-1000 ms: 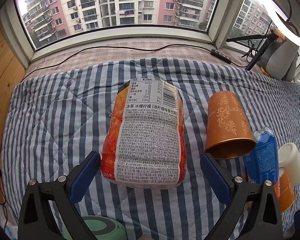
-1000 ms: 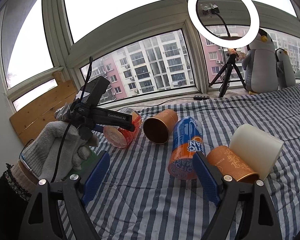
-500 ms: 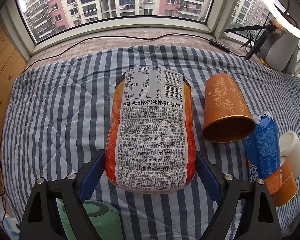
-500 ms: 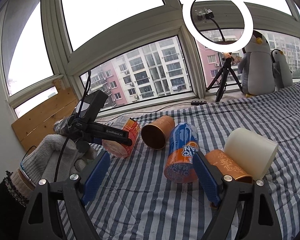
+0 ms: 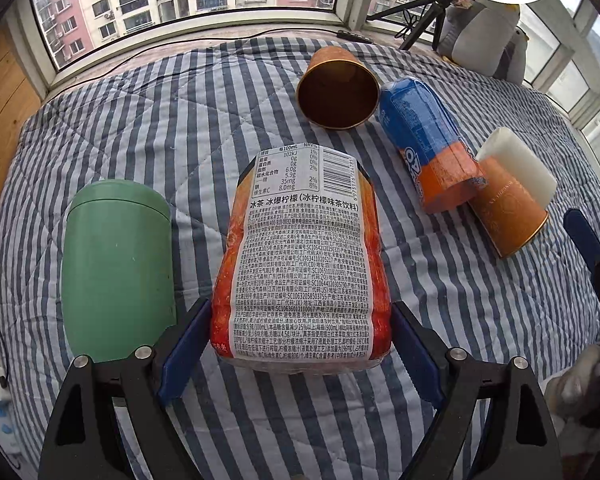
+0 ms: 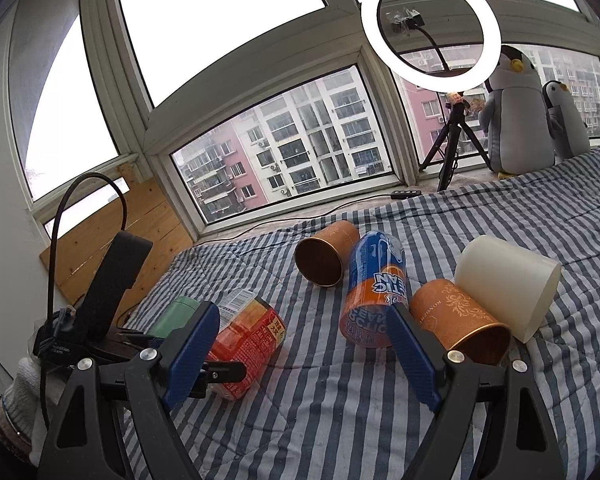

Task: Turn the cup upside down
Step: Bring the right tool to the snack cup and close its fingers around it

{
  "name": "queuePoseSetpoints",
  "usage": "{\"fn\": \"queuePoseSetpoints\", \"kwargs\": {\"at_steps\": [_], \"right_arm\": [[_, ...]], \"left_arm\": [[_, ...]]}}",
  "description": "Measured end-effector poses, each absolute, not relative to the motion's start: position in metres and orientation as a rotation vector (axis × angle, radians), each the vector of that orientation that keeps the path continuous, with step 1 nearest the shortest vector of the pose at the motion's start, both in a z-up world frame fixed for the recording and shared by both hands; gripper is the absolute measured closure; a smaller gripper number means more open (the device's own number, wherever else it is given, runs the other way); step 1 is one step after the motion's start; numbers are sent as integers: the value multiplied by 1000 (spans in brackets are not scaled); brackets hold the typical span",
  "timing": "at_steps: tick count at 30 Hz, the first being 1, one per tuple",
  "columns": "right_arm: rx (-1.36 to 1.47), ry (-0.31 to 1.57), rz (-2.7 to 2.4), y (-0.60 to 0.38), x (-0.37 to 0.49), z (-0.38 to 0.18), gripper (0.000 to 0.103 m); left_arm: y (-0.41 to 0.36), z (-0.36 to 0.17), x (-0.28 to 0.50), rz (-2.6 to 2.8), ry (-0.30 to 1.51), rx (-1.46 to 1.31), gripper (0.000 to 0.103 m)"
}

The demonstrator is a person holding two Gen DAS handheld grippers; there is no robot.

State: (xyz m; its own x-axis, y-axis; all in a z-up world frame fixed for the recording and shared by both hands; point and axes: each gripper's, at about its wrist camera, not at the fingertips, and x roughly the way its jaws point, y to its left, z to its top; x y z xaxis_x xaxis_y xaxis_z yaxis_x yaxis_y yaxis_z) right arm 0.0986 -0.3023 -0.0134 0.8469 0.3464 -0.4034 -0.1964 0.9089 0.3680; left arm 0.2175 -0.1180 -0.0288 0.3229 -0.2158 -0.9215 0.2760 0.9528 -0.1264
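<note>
My left gripper (image 5: 300, 344) is shut on an orange cup wrapped in a printed drink label (image 5: 304, 256); its blue pads press both sides. The cup is tilted, its far end pointing away over the striped blanket (image 5: 180, 120). It also shows in the right wrist view (image 6: 248, 340) at lower left, held by the left gripper. My right gripper (image 6: 300, 352) is open and empty, hovering above the blanket (image 6: 340, 400) in front of the lying cups.
A green cup (image 5: 116, 272) stands left of the held one. A copper cup (image 5: 338, 88), a blue-orange cup (image 5: 432, 148), another copper cup (image 5: 508, 212) and a white cup (image 5: 516, 164) lie on their sides at right. Window sill, ring light tripod (image 6: 452, 148) and penguin toys (image 6: 520, 112) stand behind.
My left gripper closed on the labelled cup, lifted and pulled it back; the green cup now shows beside it. The right gripper moved slightly nearer the cups, still open.
</note>
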Motion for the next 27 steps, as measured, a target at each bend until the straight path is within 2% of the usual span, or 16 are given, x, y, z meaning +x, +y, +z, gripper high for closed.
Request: {"fn": "queuePoseSetpoints", "kwargs": {"at_steps": [9,14,22,23,24,26,27], "right_arm": [[302,495,318,-304,69,-20,21],[249,508,317,-298,56,-24,21],[111,540,328,-270,48,-30,21],[94,545,335,-265,48,-32,24],[80,555,344,-261,48,-35,33],[60,575,353,-253,50,-40,43],[55,580,358,-251,51,-43,43]], "left_arm": [[-133,-28,149,-447,1175,40,12],[-119,-18,139,-475,1136,-2,5],[-70,-7,115,-472,937,-23,5],[-64,-8,113,-481,917,-29,5],[-60,-10,113,-492,905,-41,5],[-52,-17,115,-516,895,-61,5],[-52,-20,117,-518,896,-56,5]]}}
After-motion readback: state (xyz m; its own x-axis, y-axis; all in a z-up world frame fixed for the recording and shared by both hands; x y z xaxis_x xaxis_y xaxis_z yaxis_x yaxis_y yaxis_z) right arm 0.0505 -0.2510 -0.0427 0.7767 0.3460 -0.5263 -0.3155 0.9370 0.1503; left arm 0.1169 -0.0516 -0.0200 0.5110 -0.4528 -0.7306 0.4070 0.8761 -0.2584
